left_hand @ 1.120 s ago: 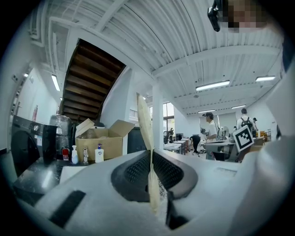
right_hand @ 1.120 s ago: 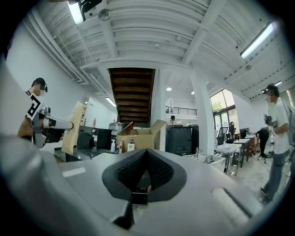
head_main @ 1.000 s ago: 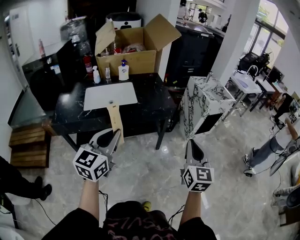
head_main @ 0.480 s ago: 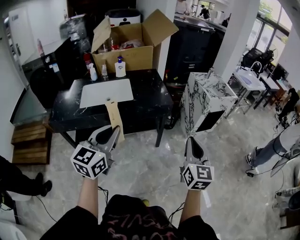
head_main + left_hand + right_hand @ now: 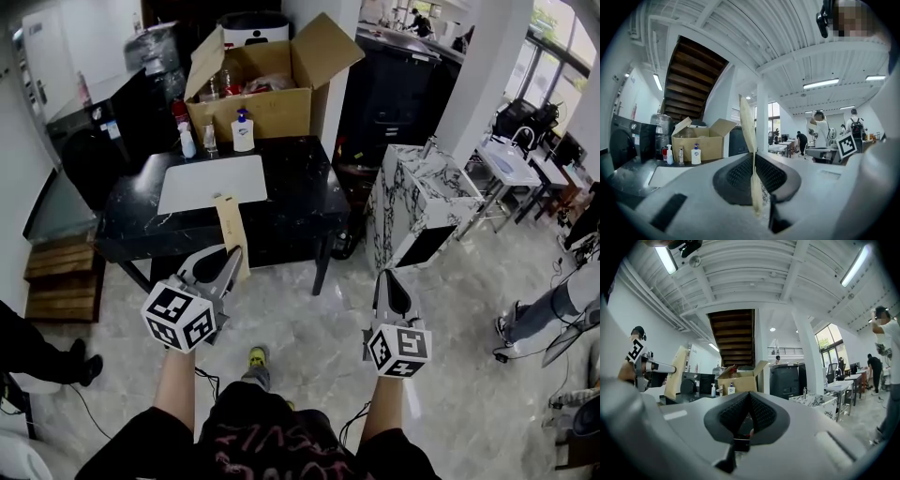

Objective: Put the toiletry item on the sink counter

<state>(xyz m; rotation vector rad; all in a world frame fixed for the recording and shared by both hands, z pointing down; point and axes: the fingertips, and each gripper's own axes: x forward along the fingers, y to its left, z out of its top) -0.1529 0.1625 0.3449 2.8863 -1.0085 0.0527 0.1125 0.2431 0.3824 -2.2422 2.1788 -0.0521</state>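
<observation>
My left gripper (image 5: 228,260) is shut on a flat tan paper packet (image 5: 231,229), which stands upright out of its tip. In the left gripper view the packet (image 5: 749,140) shows edge-on, pinched between the closed jaws of my left gripper (image 5: 753,161). My right gripper (image 5: 389,277) hangs level with it to the right, jaws together and nothing in them; its own view shows the right gripper (image 5: 749,398) the same way. The black marble sink counter (image 5: 292,192) with its white basin (image 5: 212,184) stands ahead, beyond both grippers.
At the counter's back stand an open cardboard box (image 5: 267,89), a soap pump bottle (image 5: 243,131) and a spray bottle (image 5: 187,141). A marble cabinet (image 5: 417,202) stands right, wooden steps (image 5: 56,281) left. Another person's legs (image 5: 544,309) are far right.
The view has shifted a little toward the counter and a yellow-toed shoe has stepped into sight below. Both grippers keep their places and their closed state.
</observation>
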